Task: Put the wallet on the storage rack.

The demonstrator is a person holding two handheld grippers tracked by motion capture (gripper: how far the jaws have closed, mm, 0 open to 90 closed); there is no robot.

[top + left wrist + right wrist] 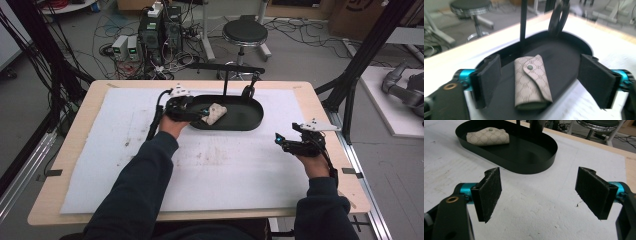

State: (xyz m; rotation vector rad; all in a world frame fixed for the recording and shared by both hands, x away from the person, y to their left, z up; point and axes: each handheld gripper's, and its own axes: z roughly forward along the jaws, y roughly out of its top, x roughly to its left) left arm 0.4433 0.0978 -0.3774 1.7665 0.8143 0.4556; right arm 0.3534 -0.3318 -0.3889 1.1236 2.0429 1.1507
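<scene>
Cables, computer boxes and a round stool point(244, 32) are crowding the floor beyond the desk point(75, 150), whose top is covered by a white foam sheet point(220, 165). On that sheet, toward the far edge, a black oval tray point(250, 120) is standing with a thin black post rising from its far side. Inside the tray, at its left end, a beige monogrammed key pouch point(532, 80) is lying flat with its snap flap shut.

I am holding my left gripper point(540, 81) over that end of the tray, fingers point(487, 80) spread wide, one on each side of the pouch and touching neither edge of it. My right gripper point(541, 195) is waiting well apart over bare foam, near the right side of the desk, its fingers point(490, 193) likewise spread with nothing between them.

I judge that I am either about to pick the pouch up or just letting it go; the pictures cannot settle which. For a pickup, the next move is calling for lowering the left fingers past the tray's rim, keeping them square to the pouch's long sides, then closing until the pads are biting the fabric before lifting clear.
</scene>
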